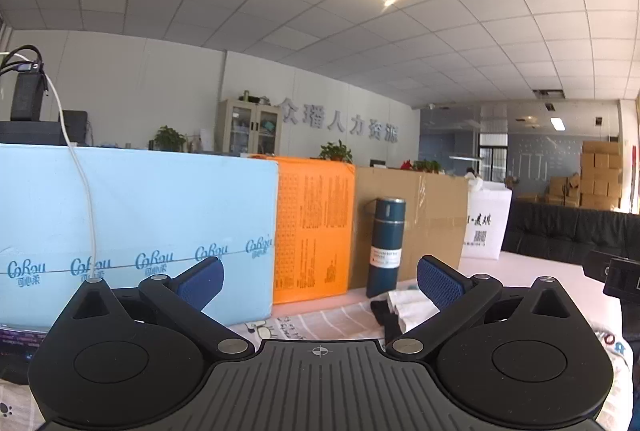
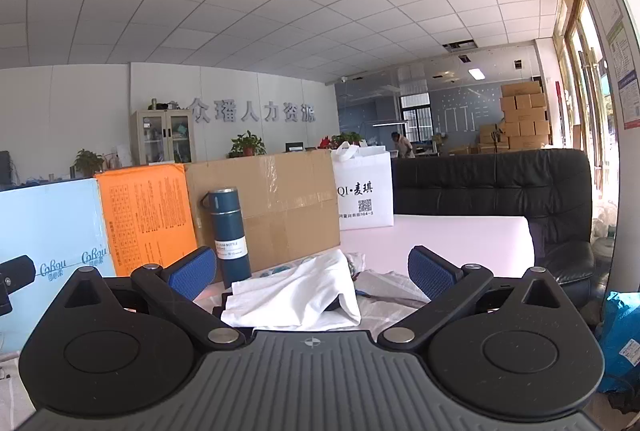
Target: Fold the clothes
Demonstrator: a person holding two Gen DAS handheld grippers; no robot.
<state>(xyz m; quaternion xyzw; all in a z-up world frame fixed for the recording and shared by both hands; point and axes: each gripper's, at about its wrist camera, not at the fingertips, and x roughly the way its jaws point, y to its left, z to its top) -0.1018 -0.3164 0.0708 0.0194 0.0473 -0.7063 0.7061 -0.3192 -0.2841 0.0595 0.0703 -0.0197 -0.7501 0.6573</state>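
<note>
While held level above the table, left gripper (image 1: 320, 281) spread wide, blue pads (image 1: 440, 281) well apart, nothing between them and nothing touched. Right gripper (image 2: 312, 271) likewise wide open, pads (image 2: 434, 273) clear of the cloth, gripping nothing.

Seen through the right wrist view at lower centre: white garment (image 2: 298, 295) lying crumpled on the table, partly draped over something dark at its left edge, with more pale fabric (image 2: 384, 285) spread toward the right pad. Seen through the left wrist view at lower right of centre: only a small part of the same white garment (image 1: 408, 305), with a dark piece (image 1: 382, 311) beside it, mostly hidden behind the right-hand finger; also a striped, printed cloth (image 1: 320, 319) covering the near table, not visible in the other view.

Standing just behind the clothes in both views: upright dark blue bottle (image 2: 230, 235). Behind it, a wall of packages closing off the far edge: pale blue box (image 1: 136, 227) at left, orange box (image 1: 314, 227), cardboard box (image 2: 280, 203), white bag (image 2: 364, 187). Black sofa (image 2: 492, 187) beyond the table at right in the right wrist view. Open tabletop (image 2: 440, 235) bare and pale toward the right, behind the clothes. Part of the other gripper visible at the right edge of the left view and at the left edge of the right view.
</note>
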